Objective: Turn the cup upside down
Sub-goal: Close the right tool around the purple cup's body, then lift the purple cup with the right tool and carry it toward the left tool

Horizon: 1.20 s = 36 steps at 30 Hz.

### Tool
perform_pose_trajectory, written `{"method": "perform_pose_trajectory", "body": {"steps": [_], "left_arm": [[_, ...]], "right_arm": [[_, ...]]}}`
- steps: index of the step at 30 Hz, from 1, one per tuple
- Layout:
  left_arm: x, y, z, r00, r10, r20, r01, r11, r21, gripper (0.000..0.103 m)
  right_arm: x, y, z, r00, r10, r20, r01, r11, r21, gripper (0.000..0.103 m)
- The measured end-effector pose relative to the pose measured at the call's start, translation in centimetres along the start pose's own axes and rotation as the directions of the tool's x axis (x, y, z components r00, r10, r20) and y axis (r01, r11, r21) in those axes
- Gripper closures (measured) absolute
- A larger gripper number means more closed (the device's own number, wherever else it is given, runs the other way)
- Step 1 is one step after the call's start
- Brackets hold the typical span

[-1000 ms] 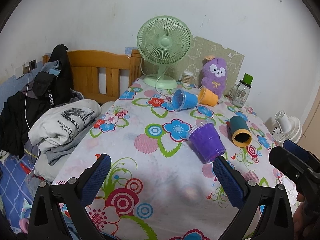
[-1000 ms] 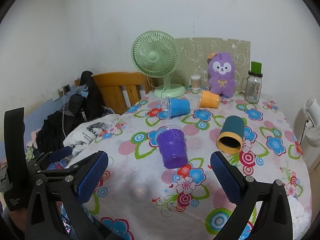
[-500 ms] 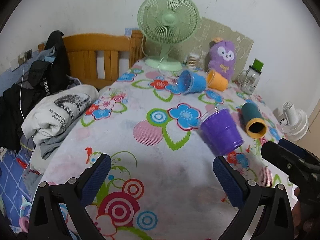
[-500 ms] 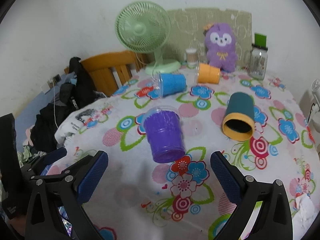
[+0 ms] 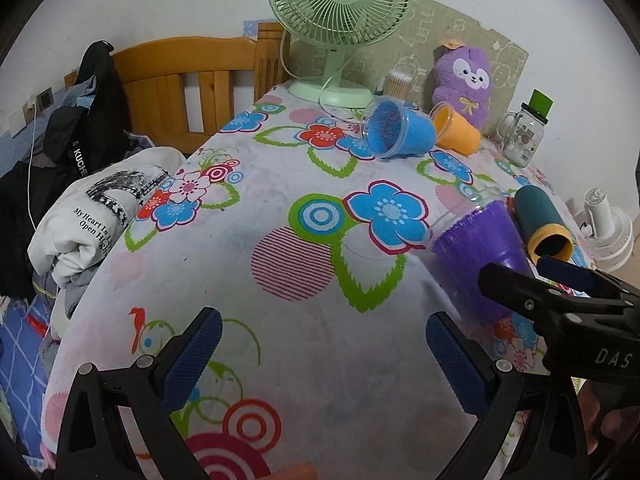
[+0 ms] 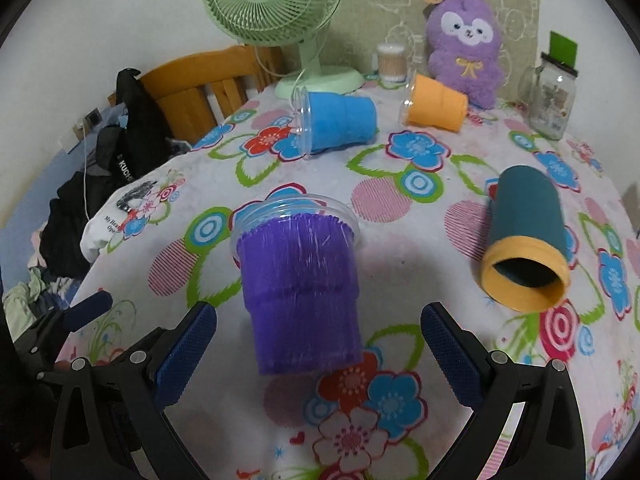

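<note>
Right wrist view has the purple cup [image 6: 300,292] lying on its side on the worktop [image 6: 420,264], left of the teal cup [image 6: 524,240], between the wide-open right hand-held gripper [image 6: 318,356], while the left hand-held gripper [image 5: 318,356] gapes empty.

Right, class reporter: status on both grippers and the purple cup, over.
Right gripper open, straddling purple cup, no contact yet. Left gripper open, empty. Cup lying on its side on the tablecloth. Nothing blocking.

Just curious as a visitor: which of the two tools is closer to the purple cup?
Right. The right tool has its open fingers on either side of the purple cup; the left tool is open over bare tablecloth to the cup's left.
</note>
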<state>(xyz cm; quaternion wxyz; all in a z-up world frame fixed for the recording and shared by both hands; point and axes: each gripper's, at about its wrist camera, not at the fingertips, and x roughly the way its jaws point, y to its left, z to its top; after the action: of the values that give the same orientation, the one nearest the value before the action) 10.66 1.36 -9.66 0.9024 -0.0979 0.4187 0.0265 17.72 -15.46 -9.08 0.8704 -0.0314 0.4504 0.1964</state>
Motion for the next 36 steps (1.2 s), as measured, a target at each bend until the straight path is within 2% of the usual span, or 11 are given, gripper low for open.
{"method": "perform_pose_trajectory", "body": {"steps": [3, 5, 9, 16, 27, 36], "left_arm": [[0.5, 0.0, 0.2, 1.0, 0.003, -0.004, -0.003, 1.0, 0.002, 0.0], [0.9, 0.0, 0.3, 1.0, 0.006, -0.01, -0.006, 1.0, 0.0, 0.0], [1.2, -0.3, 0.4, 1.0, 0.01, -0.014, -0.01, 1.0, 0.004, 0.0], [0.8, -0.2, 0.3, 1.0, 0.008, -0.009, -0.008, 1.0, -0.002, 0.0], [-2.1, -0.6, -0.5, 1.0, -0.006, 0.025, 0.006, 1.0, 0.004, 0.0], [-5.1, -1.1, -2.3, 0.999, -0.011, 0.052, 0.01, 1.0, 0.016, 0.0]], "right_arm": [[0.5, 0.2, 0.2, 1.0, -0.002, -0.013, 0.002, 1.0, -0.015, 0.006], [1.1, 0.3, 0.4, 0.999, 0.016, -0.04, -0.016, 1.0, -0.018, 0.019], [2.1, 0.5, 0.5, 0.996, 0.035, -0.079, -0.036, 0.999, -0.016, 0.038], [1.3, 0.8, 0.5, 0.998, 0.033, -0.061, -0.034, 0.999, -0.021, 0.041], [-3.1, 2.2, -0.2, 1.0, 0.013, 0.006, -0.013, 0.998, -0.059, 0.041], [-6.4, 2.9, -2.2, 0.999, 0.008, 0.039, -0.006, 0.998, -0.06, 0.041]]}}
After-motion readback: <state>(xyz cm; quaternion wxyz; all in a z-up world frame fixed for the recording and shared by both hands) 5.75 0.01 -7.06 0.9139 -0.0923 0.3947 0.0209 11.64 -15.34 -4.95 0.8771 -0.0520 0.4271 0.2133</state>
